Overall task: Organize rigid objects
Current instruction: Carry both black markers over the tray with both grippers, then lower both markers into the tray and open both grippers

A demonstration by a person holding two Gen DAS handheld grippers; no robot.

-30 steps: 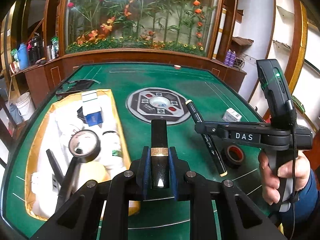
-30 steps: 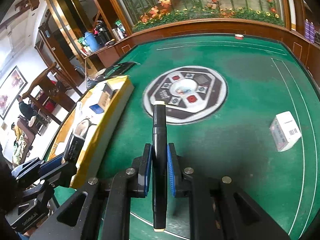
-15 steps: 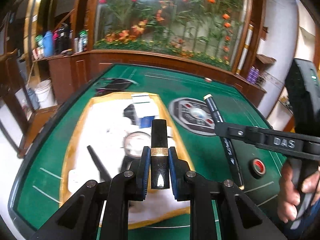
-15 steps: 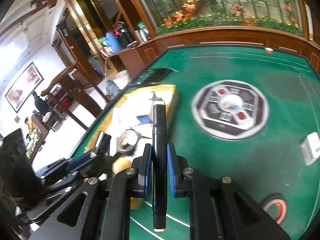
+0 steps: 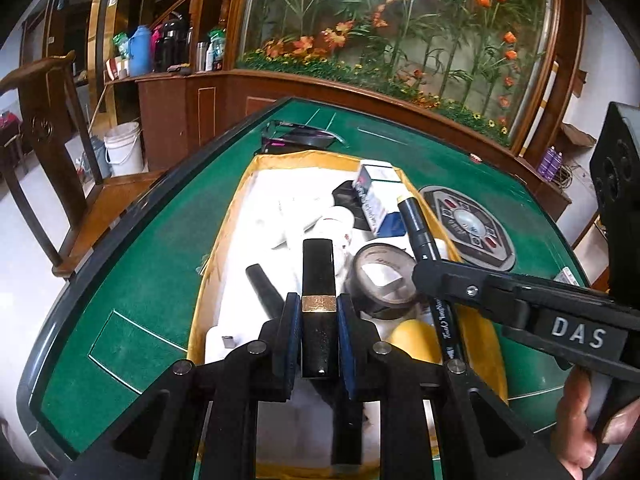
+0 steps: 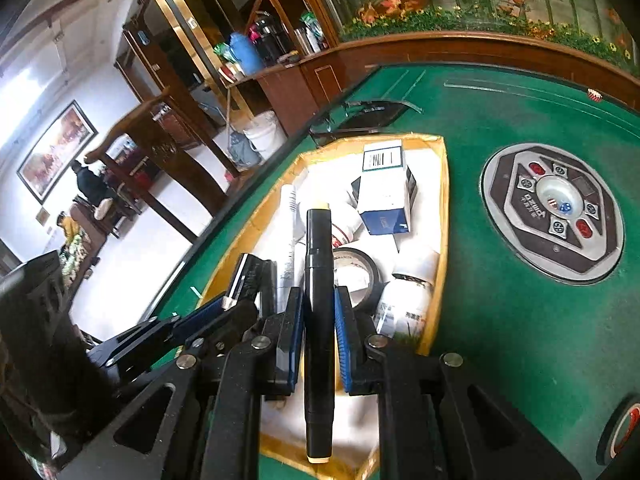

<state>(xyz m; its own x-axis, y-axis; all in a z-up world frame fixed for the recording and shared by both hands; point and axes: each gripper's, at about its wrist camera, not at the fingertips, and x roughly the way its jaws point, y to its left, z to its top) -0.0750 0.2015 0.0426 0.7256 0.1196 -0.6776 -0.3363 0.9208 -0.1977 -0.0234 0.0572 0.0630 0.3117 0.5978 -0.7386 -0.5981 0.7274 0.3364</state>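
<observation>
My left gripper (image 5: 319,308) is shut on a black lipstick tube with a gold band (image 5: 318,280), held over the yellow-rimmed tray (image 5: 224,248). My right gripper (image 6: 316,312) is shut on a black marker pen (image 6: 319,280), also above the tray (image 6: 442,200); in the left wrist view that marker (image 5: 420,228) sticks out past the right gripper's arm. In the tray lie a roll of black tape (image 5: 384,276), a blue-and-white box (image 5: 378,196), white bottles (image 6: 404,304), a black stick (image 5: 264,288) and a yellow object (image 5: 412,340).
The green felt table (image 6: 500,320) has a round control panel (image 6: 554,212) in its middle. Another tape roll (image 6: 624,428) lies at the right edge. A black folded item (image 5: 300,140) sits beyond the tray. A hand (image 5: 580,420) holds the right gripper. Chairs and a bucket stand left of the table.
Both grippers have moved left from the table's middle to above the tray, each still holding its object. The tray's contents now sit directly under the fingers.
</observation>
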